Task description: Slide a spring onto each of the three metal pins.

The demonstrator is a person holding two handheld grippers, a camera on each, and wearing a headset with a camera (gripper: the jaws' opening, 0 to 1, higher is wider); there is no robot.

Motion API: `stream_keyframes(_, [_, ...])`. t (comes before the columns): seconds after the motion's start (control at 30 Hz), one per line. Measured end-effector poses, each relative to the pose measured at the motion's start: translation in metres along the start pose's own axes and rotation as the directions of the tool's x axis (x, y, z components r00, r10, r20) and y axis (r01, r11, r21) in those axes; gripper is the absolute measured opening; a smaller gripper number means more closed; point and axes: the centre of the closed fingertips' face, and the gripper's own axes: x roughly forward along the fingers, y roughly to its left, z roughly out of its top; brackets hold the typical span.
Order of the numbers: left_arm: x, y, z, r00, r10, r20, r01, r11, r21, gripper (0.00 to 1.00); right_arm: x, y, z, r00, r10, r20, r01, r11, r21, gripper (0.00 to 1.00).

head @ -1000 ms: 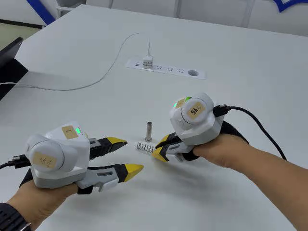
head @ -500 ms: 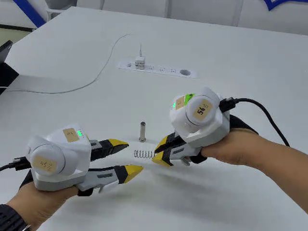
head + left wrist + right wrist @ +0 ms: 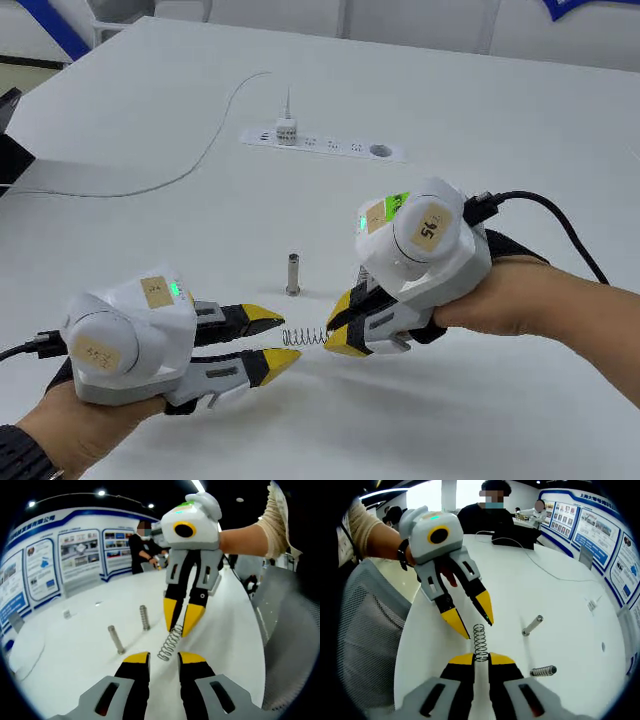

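While right gripper (image 3: 338,333) pinches spring (image 3: 306,337) level — left gripper (image 3: 290,335) faces it, fingers (image 3: 262,314) apart.

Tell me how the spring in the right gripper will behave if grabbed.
The spring, thin open coils held at one end by the right gripper, will probably bend and wobble. It looks light. Squeezed hard by the open left gripper, it may pop sideways.
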Motion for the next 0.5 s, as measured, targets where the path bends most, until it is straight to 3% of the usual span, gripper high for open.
stream_keyframes(0.17, [0.0033, -0.0084, -0.0006, 0.9996, -0.023, -0.019, 0.024, 0.999, 0.039, 0.21, -0.0008, 0.0037, -0.0018, 0.9997, 0.016, -0.018, -0.016, 1.0, -0.015, 0.11])
stream_keyframes(0.5, [0.0035, -0.0084, 0.0001, 0.9995, -0.024, -0.018, 0.026, 0.998, 0.065, 0.13, -0.0059, 0.0074, 0.0061, 0.9995, 0.024, -0.021, -0.024, 0.999, -0.039, 0.11])
